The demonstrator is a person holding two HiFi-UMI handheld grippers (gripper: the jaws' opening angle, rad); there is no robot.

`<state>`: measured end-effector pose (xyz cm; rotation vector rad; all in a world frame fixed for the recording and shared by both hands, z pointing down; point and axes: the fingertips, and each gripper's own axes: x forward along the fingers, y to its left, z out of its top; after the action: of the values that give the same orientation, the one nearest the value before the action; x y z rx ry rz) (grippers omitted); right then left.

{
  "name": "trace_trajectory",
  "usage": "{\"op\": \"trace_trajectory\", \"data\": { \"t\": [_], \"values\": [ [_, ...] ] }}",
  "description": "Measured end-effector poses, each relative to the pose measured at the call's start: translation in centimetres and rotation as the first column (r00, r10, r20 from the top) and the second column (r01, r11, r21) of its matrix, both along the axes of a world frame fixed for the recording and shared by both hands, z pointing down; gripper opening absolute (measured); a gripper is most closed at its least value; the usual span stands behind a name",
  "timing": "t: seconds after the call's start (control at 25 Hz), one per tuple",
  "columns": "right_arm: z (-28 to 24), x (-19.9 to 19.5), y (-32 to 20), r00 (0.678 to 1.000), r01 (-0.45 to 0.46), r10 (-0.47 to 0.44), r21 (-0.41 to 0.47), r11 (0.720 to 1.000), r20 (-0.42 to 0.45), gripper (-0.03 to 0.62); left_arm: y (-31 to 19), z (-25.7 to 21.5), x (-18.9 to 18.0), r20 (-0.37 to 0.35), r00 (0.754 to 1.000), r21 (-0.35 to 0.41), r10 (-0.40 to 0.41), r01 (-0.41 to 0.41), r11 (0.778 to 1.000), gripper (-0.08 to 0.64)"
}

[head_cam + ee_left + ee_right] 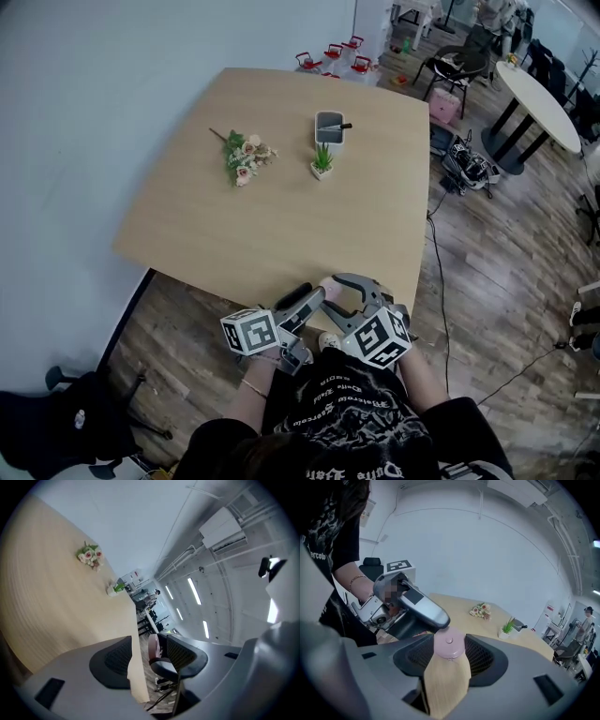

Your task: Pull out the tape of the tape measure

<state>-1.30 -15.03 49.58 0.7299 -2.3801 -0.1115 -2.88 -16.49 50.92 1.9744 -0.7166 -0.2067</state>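
Note:
A small round pink tape measure (449,644) sits between the pads of my right gripper (450,657), which is shut on it. No tape shows drawn out of it. In the head view both grippers hang close together just off the table's near edge, the left gripper (315,294) beside the right gripper (341,285). The left gripper's grey jaw tip (423,605) hovers right behind the tape measure. In the left gripper view the tape measure (153,647) shows edge-on beyond the open left gripper (147,659), near its right pad (182,654); nothing is pressed between those pads.
On the light wooden table (281,216) lie a small flower bunch (246,157), a little potted plant (322,161) and a grey holder (330,127). Right of the table are cables on a wood floor, chairs and a white round table (542,101).

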Motion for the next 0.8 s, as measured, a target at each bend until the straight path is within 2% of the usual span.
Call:
{"op": "trace_trajectory", "data": {
  "t": [0.12,0.24,0.36,0.48,0.6,0.8],
  "values": [
    [-0.5,-0.3,0.6,0.999,0.03,-0.03,-0.003,1.0,0.031,0.227,-0.4,-0.7,0.6,-0.14,0.99,-0.037,0.005,-0.011,0.999,0.238],
    [-0.9,-0.4,1.0,0.998,0.045,-0.045,-0.002,0.999,0.048,0.227,-0.3,-0.5,1.2,-0.224,0.974,-0.064,0.026,-0.041,0.997,0.231],
    [-1.1,-0.3,1.1,0.997,0.052,-0.052,-0.003,0.999,0.052,0.227,0.1,-0.8,1.7,-0.292,0.956,-0.088,0.029,-0.057,0.994,0.147],
    [-1.1,-0.2,1.1,0.997,0.054,-0.054,-0.009,0.998,0.054,0.227,0.1,-1.0,1.9,-0.315,0.948,-0.092,0.041,-0.073,0.993,0.135],
    [-1.0,-0.3,0.9,0.997,0.054,-0.053,-0.017,0.998,0.054,0.227,0.0,-1.3,1.9,-0.332,0.942,-0.102,0.037,-0.075,0.992,0.075],
    [-1.1,-0.4,0.7,0.996,0.053,-0.05,-0.033,0.998,0.075,0.229,-0.3,-1.1,1.5,-0.331,0.944,-0.123,0.005,-0.048,0.991,0.071]
  ]
}}
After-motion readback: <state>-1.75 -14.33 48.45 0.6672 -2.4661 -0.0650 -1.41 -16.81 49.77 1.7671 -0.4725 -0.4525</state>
